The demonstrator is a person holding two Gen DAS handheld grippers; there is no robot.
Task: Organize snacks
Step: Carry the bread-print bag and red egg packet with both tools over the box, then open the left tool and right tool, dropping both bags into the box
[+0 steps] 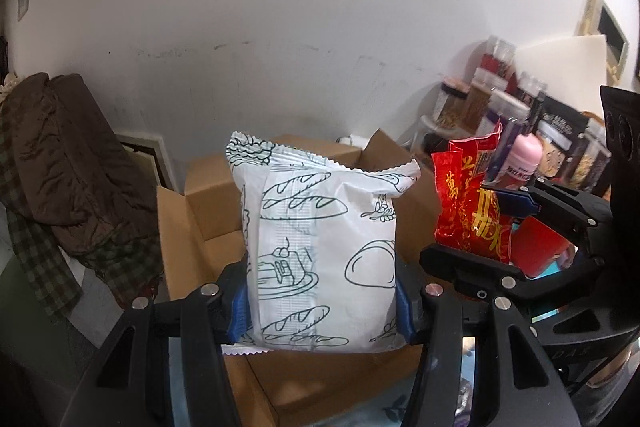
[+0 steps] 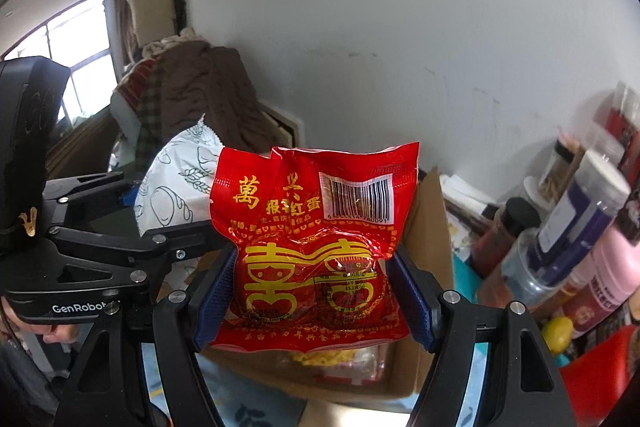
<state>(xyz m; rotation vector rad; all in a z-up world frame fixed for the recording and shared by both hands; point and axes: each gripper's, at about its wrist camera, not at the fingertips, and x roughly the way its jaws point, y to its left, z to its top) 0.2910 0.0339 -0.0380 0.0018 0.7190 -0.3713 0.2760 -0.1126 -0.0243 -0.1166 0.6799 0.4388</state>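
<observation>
My left gripper (image 1: 322, 301) is shut on a white snack bag with bread drawings (image 1: 320, 247), held upright above an open cardboard box (image 1: 188, 247). My right gripper (image 2: 312, 291) is shut on a red snack packet with gold lettering and a barcode (image 2: 308, 247), held above a cardboard box (image 2: 428, 223). The red packet (image 1: 472, 203) and right gripper show at the right of the left wrist view. The white bag (image 2: 176, 183) and left gripper show at the left of the right wrist view.
Several jars and bottles (image 2: 576, 227) crowd the right side against the wall, with a yellow lemon-like object (image 2: 558, 333). A brown coat and plaid cloth (image 1: 68, 167) are piled at left. More packets (image 2: 340, 363) lie inside the box.
</observation>
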